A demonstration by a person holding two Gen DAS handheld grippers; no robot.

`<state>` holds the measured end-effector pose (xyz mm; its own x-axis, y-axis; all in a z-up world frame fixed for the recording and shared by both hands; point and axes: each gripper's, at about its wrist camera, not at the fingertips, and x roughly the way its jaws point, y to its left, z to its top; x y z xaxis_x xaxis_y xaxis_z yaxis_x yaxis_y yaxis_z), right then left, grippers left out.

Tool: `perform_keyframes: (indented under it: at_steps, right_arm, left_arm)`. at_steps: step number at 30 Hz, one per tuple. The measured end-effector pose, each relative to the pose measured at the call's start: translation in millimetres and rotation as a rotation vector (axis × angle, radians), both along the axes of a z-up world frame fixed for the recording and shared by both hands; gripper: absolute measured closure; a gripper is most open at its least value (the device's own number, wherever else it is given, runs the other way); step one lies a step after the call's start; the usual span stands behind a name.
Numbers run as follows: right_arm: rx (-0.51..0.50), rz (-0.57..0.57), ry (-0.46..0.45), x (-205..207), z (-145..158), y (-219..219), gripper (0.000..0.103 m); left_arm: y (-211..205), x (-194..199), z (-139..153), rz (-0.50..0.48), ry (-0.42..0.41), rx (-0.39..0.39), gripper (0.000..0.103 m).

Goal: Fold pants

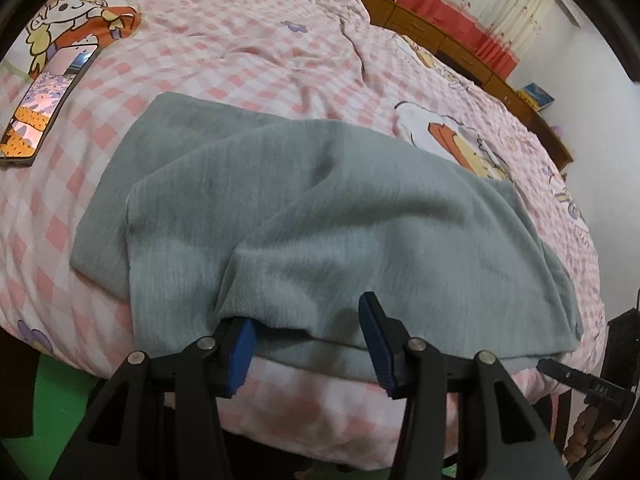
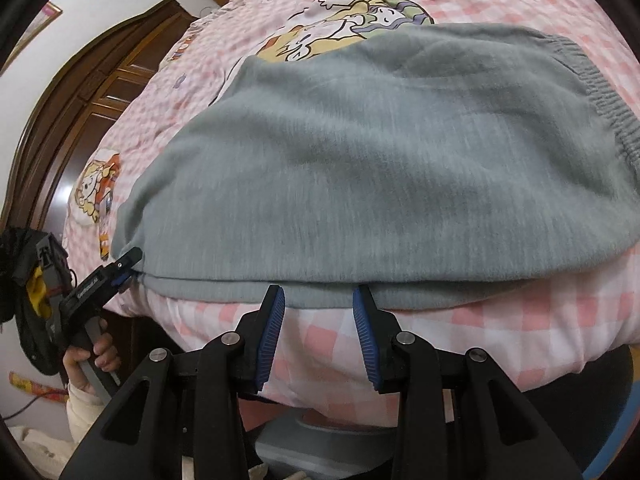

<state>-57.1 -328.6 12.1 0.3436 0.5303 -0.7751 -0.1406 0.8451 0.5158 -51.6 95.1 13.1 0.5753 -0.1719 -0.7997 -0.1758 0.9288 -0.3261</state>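
Note:
Grey pants [image 1: 320, 208] lie folded in layers on the pink checked quilt [image 1: 248, 52], and their elastic waistband [image 2: 604, 92] is on the right in the right wrist view. My left gripper [image 1: 304, 316] is open at the pants' near edge. Its left fingertip [image 1: 242, 332] is tucked beneath a fold and the right one rests on the cloth. From the right wrist view, the left gripper [image 2: 126, 268] sits at the pants' [image 2: 380, 160] left corner, held by a hand [image 2: 100, 352]. My right gripper [image 2: 319, 292] is open at the near hem, pads apart and pinching nothing.
A phone [image 1: 40, 112] lies on the quilt at the far left. A wooden cabinet [image 1: 440, 28] and curtains run behind the bed. A dark wooden door [image 2: 80, 100] stands left of the bed. The quilt's front side [image 2: 480, 332] drops below the grippers.

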Motion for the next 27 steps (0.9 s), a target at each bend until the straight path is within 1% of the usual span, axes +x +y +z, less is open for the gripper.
perform_keyframes:
  at_steps: [3,7,8,9,10,11,12,14,15,16,18,21,22,24,26,27]
  right_arm:
    - [-0.010,-0.022,0.003,2.0,-1.1,4.0,0.067]
    - [-0.010,-0.044,0.003,1.7,-3.6,4.4,0.067]
    - [-0.010,-0.049,0.001,0.6,-3.1,4.2,0.067]
    - [-0.008,-0.054,-0.001,-0.7,-2.2,4.1,0.067]
    - [-0.006,-0.057,-0.003,-1.6,-1.5,4.2,0.067]
    - [0.001,-0.058,-0.009,-3.0,-0.5,4.0,0.067]
    - [0.007,-0.058,-0.013,-3.8,-0.4,4.2,0.067]
    - [0.015,-0.062,-0.016,-4.8,-1.3,4.9,0.067]
    - [0.019,-0.067,-0.015,-4.8,-1.9,5.0,0.067]
    - [0.021,-0.070,-0.014,-4.6,-1.9,5.2,0.067]
    - [0.032,-0.077,-0.010,-3.7,-1.3,4.7,0.067]
    - [0.046,-0.085,-0.027,-0.8,2.5,4.8,0.067]
    - [0.047,-0.088,-0.034,0.6,3.3,4.8,0.067]
    - [0.046,-0.098,-0.029,4.0,2.3,5.0,0.067]
    - [0.059,-0.104,-0.021,3.5,0.2,5.4,0.067]
    - [0.059,-0.104,-0.020,2.1,-0.8,5.7,0.067]
  left_arm:
    - [-2.1,4.5,-1.3,-0.028,-0.022,-0.004,0.052]
    - [-2.2,8.2,-2.2,-0.054,-0.030,-0.001,0.052]
    - [-0.9,6.8,-1.7,-0.053,-0.032,-0.007,0.054]
    - [-0.2,5.8,-1.5,-0.054,-0.030,-0.009,0.066]
    - [0.0,5.9,-1.0,-0.061,-0.029,-0.014,0.080]
    - [0.1,4.5,0.1,-0.072,-0.027,-0.025,0.083]
    - [-1.2,2.7,2.0,-0.084,-0.029,-0.028,0.084]
    - [-5.9,-1.1,8.1,-0.115,-0.062,-0.042,0.083]
    - [-7.6,-1.9,9.8,-0.119,-0.073,-0.048,0.080]
    - [-8.8,-1.9,10.5,-0.119,-0.080,-0.057,0.073]
    - [-10.4,1.2,7.6,-0.112,-0.072,-0.071,0.067]
    - [-9.8,4.6,0.6,-0.094,-0.039,-0.074,0.066]
    - [-8.8,4.6,-0.3,-0.090,-0.041,-0.080,0.066]
    - [-6.3,4.5,0.3,-0.086,-0.050,-0.092,0.067]
    - [-4.6,4.9,1.2,-0.083,-0.048,-0.086,0.077]
    - [-3.5,4.9,1.3,-0.083,-0.046,-0.086,0.087]
